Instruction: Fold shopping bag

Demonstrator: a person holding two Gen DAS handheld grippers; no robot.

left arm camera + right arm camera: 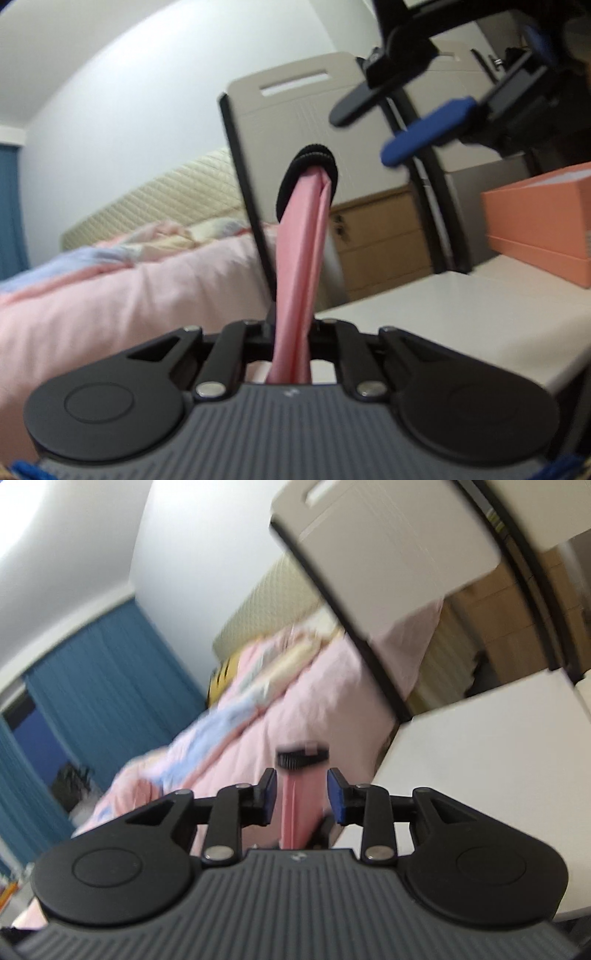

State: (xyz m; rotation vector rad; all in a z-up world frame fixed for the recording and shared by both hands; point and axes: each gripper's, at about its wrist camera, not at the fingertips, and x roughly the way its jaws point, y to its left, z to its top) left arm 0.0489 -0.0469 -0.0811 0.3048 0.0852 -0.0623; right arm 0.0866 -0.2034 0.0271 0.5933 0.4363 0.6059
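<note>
Holding a folded pink shopping bag upright, off the white surface.

Left gripper is clamped on the bag's lower end, a narrow strip with a black elastic band ringing its top; right gripper, fingers spread wide, straddles the strip just below the band without touching; the bag looks folded and bound already; to seat the band well, I judge, keep the left grip firm, the strip taut.
</note>
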